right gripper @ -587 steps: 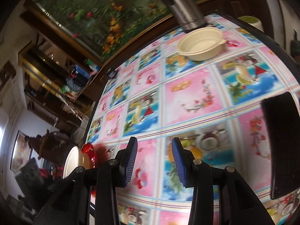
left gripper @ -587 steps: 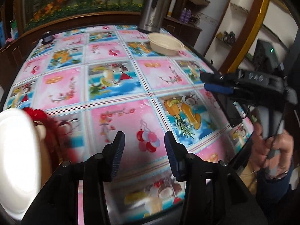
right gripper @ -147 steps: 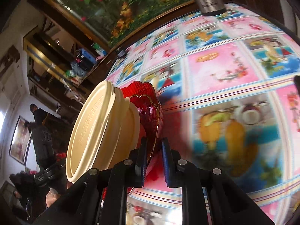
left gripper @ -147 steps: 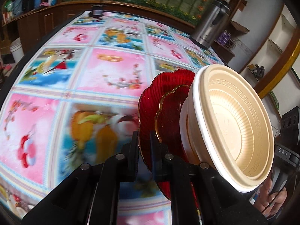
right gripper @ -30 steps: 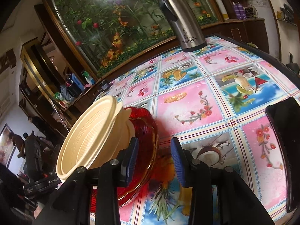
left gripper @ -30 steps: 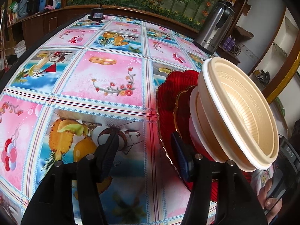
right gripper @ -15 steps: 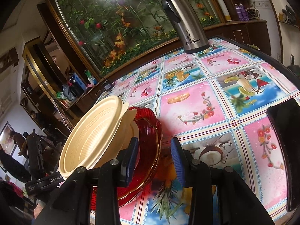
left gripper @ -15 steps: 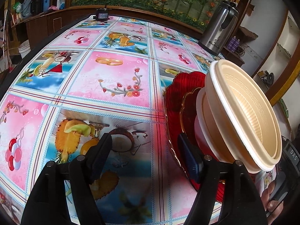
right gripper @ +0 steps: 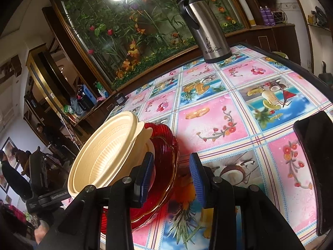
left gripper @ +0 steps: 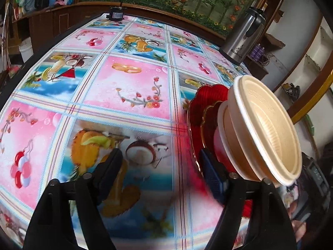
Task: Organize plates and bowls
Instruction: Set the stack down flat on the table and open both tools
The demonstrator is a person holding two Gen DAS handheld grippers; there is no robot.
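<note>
A stack stands on the fruit-print tablecloth: a large red plate, a smaller gold-rimmed red plate, and nested cream bowls on top. My left gripper is open and its jaws are still opening. Its right finger sits beside the red plate's rim, and only tablecloth shows between the pads. From the other side, my right gripper is open around the red plate's rim, with the right pad clear of it. The cream bowls rise to its left.
A steel thermos flask stands at the table's far edge, and a small black device at the far left corner. A flat black object lies at the right. A person's hand holds the other gripper.
My left gripper's jaws have spread wider apart, away from the red plate's rim. The stack and my right gripper have stayed where they were.
</note>
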